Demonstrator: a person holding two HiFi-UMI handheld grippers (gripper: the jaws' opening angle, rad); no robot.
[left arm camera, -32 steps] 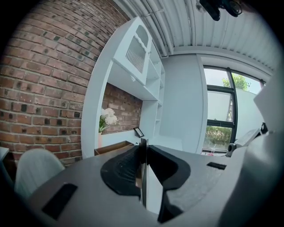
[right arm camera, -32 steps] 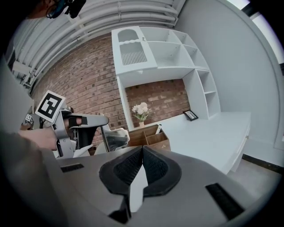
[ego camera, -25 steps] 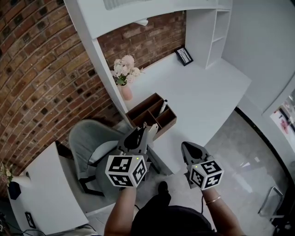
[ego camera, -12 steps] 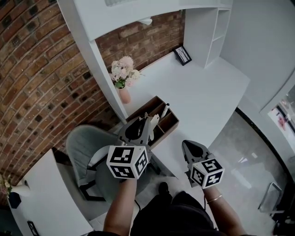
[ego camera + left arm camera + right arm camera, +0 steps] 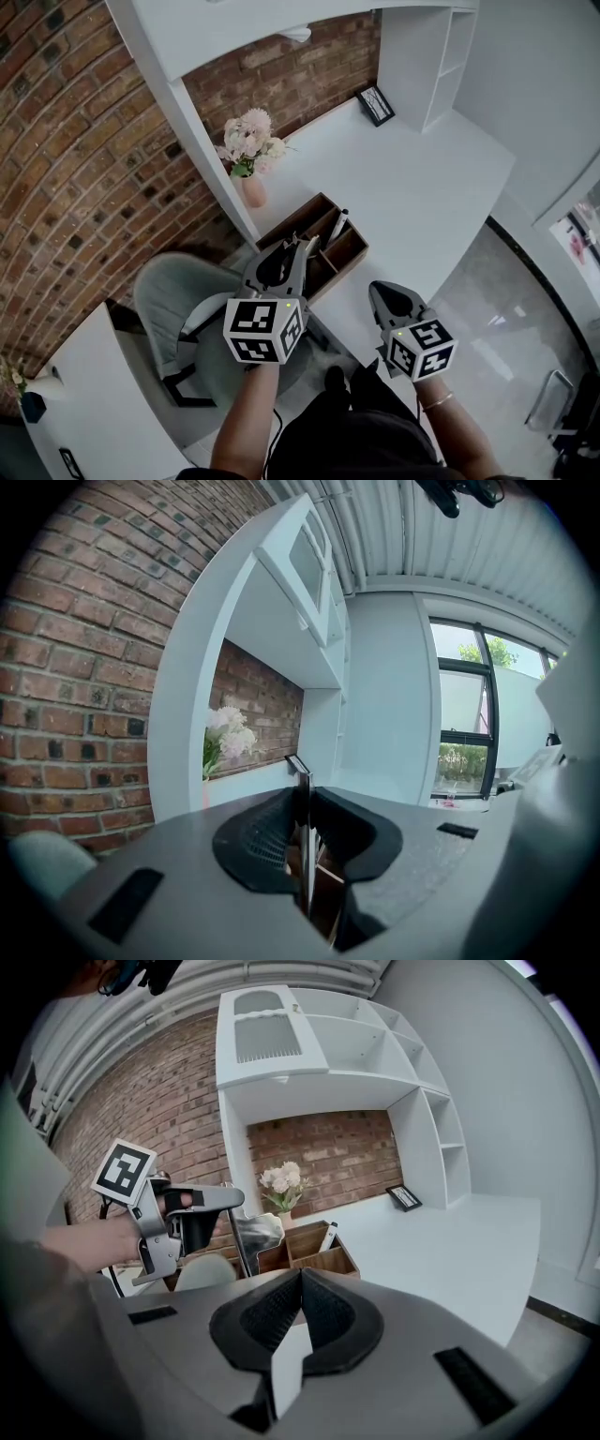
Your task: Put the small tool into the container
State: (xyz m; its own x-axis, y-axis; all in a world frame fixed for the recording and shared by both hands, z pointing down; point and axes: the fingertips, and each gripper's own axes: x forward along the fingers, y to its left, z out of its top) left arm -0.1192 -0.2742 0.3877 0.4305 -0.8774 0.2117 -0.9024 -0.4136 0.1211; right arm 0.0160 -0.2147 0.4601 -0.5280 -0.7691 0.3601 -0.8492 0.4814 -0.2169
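In the left gripper view, the left gripper has its jaws pinched narrow on a thin flat metal tool. The tool stands edge-on and upright between the pads, with its end poking past them. That vertical hold looks chosen so the blade can slide straight down into a slot. Brown wood of the wooden desk organiser shows in the gap beneath the jaws. The gripper is therefore aimed at the organiser, but the tool is not yet inside it. In the right gripper view, the right gripper has its jaws closed tip to tip on nothing, and only the white desk shows through the slit lower down. It hangs back off the desk edge, probably to stay clear of the working hand. This view shows the left gripper side-on, with the tool's shiny metal at its jaw tips, just in front of the organiser's left end. A marker pen leans in one compartment, and a vase of flowers stands behind. In the head view, the organiser sits at the desk's near-left corner above a grey chair. The left gripper reaches to the organiser's near edge, and the right gripper is well apart from it. The carry looks nearly complete, and what remains is to lower the tool and release it.
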